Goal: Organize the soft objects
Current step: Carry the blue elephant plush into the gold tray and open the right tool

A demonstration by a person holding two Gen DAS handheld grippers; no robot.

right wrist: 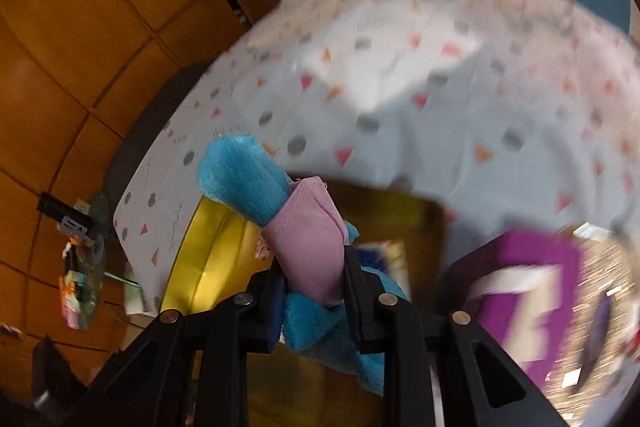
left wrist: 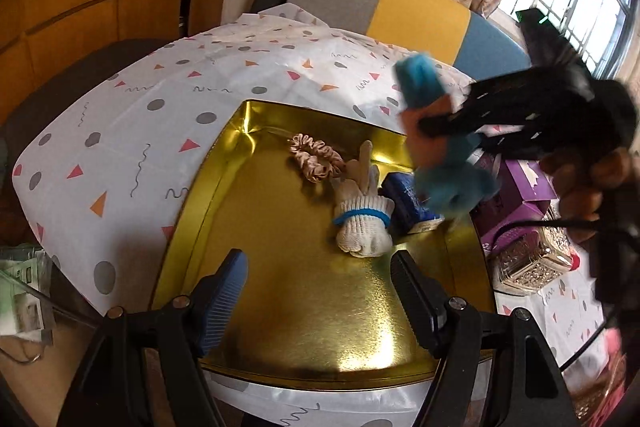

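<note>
Wood-panelled walls and a curtained window surround a table covered by a white cloth [left wrist: 120, 131] printed with grey dots and coloured triangles. On the cloth sits a shallow gold tray [left wrist: 304, 307]. Inside the tray lie a beige scrunchie [left wrist: 314, 157], a bundle of white knitted gloves [left wrist: 362, 215] bound with a blue band, and a dark blue packet [left wrist: 408, 201], close together near the far right corner. The left gripper [left wrist: 320, 291] hangs over the tray's near edge, jaws wide apart with nothing between them. The right gripper [right wrist: 314, 279], held in a hand [left wrist: 580, 187], clamps a blue and pink plush toy [right wrist: 316, 235] above the tray's right side. A purple box [right wrist: 532, 303] stands just beside the tray.
</note>
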